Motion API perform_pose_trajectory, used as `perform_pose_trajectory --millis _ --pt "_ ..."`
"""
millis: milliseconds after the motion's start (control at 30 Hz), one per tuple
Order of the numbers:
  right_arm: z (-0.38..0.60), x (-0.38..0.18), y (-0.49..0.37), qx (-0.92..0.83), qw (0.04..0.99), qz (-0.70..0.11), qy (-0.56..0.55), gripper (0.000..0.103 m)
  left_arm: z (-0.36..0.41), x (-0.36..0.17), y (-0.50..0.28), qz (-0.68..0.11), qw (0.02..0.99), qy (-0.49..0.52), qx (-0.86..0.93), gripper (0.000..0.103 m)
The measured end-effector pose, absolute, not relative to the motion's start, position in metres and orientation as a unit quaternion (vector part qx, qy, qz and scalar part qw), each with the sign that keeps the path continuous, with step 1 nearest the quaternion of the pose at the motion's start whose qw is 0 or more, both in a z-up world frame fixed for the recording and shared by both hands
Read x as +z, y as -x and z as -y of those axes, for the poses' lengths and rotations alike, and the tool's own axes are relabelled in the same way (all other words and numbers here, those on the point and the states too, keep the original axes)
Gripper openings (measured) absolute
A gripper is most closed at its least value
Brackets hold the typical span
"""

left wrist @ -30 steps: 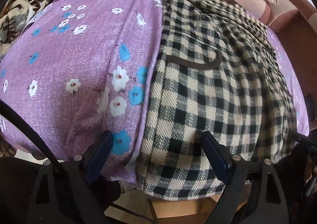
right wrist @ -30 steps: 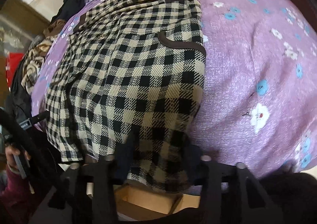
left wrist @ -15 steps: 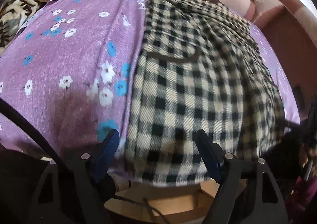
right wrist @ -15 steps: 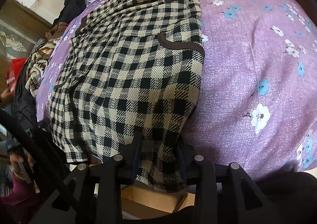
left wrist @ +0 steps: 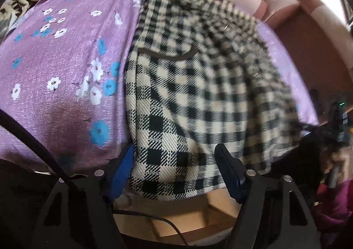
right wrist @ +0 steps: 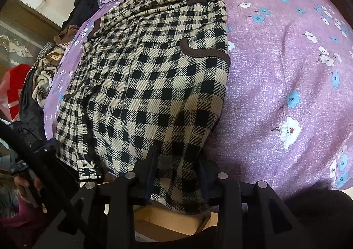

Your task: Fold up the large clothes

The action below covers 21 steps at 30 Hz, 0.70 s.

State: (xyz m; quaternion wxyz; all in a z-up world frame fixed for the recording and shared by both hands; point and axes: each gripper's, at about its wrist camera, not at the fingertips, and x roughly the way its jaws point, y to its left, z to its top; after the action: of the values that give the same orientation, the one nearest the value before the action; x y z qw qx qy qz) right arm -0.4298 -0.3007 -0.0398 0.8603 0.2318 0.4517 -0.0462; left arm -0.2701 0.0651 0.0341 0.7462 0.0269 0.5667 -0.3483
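As it lies lengthwise, the checked garment (left wrist: pixel 187 86) points its collar away.

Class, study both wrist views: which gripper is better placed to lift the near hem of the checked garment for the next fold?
Right. The right gripper already pinches the checked garment at its hem. The left gripper has just been closing, with the hem between its jaws, but its pads do not yet press it.

Both wrist views look steeply down, close over the near edge; both share the checked garment (left wrist: pixel 198 86) (right wrist: pixel 154 86).
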Motion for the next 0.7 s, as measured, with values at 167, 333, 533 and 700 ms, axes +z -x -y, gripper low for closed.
perform_pose_trajectory --millis 167,333,533,700 --pt "0.300 -0.040 0.428 -0.046 0.858 -0.456 -0.230 0.038 -0.055 0.042 0.273 -0.559 0.739 -0.019 -0.376 0.072" --pt "0.300 -0.036 0.429 -0.035 0.860 -0.451 -0.236 0.043 -0.042 0.033 0.268 -0.567 0.741 -0.037 -0.359 0.072" --pt "0.303 -0.043 0.429 -0.036 0.855 -0.455 -0.247 0.048 -0.065 0.026 0.252 -0.577 0.756 -0.023 -0.308 0.072" --pt "0.304 -0.047 0.426 -0.038 0.851 -0.460 -0.251 0.052 -0.063 0.017 0.245 -0.585 0.754 -0.023 -0.298 0.072"
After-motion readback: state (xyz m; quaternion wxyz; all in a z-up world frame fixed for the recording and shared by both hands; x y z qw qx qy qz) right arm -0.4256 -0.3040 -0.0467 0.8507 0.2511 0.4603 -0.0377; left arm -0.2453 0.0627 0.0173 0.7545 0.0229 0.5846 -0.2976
